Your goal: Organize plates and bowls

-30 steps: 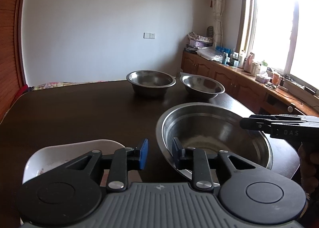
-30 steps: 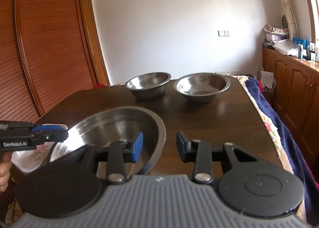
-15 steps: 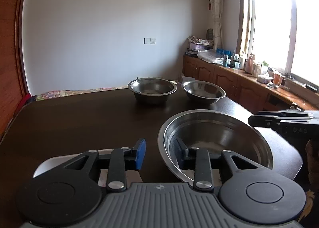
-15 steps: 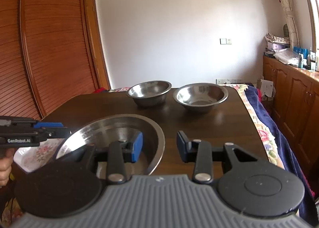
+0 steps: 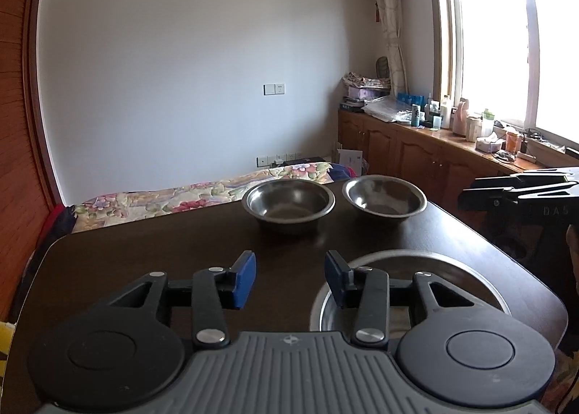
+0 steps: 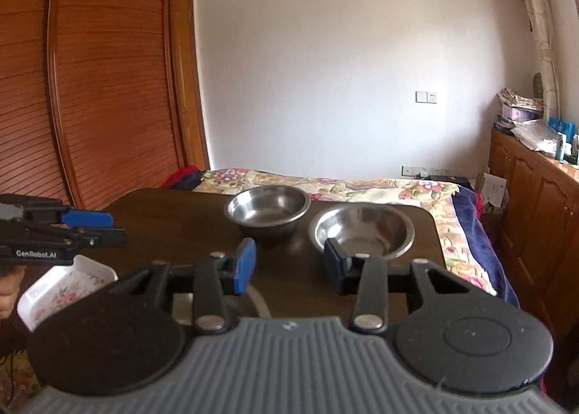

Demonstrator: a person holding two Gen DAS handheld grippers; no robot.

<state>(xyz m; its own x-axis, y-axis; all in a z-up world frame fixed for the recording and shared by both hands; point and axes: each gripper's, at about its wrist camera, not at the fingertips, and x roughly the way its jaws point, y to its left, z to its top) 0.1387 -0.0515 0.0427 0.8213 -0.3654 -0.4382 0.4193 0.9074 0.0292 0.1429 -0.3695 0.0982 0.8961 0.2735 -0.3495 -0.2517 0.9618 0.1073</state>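
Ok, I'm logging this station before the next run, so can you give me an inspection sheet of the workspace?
Surface: dark wooden table, bare in the middle.
Job's things: two small steel bowls side by side at the far end; large steel bowl near; floral white plate near left.
Clutter: nothing seen on the table.
Grippers: left tool open, empty; right tool open, empty.
Cables: nothing seen.
Surroundings: floral bedding, wooden cabinets, bright window.

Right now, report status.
Left gripper open, right gripper open, both empty. Large steel bowl near; two small bowls far side. White dish left. Nothing blocking.
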